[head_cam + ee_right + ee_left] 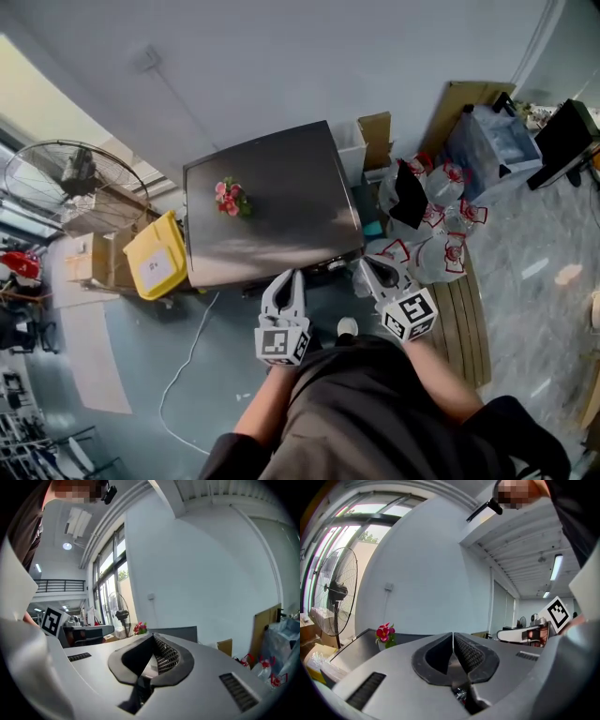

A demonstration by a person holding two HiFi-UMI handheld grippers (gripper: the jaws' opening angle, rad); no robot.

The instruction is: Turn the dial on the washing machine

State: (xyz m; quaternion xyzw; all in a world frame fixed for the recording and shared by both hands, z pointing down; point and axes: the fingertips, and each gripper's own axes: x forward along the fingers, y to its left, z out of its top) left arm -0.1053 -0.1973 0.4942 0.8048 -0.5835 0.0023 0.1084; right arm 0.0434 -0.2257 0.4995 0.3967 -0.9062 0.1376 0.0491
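The washing machine (267, 202) shows from above as a steel-topped box against the wall, with a small pink flower (230, 198) on its lid. Its front panel and dial are hidden under the lid's near edge. My left gripper (286, 279) hangs just in front of that edge, jaws shut and empty. My right gripper (373, 270) is beside it near the machine's front right corner, also shut on nothing. In the left gripper view the shut pads (453, 641) point over the lid toward the flower (385, 633). The right gripper view shows its pads (153, 645) closed together.
A yellow bin (157, 255) stands left of the machine, with a standing fan (70, 178) beyond it. Cardboard boxes (375, 136) and several white bags (431, 225) crowd the right side, next to a wooden pallet (464, 319). A white cable (187, 361) trails on the floor.
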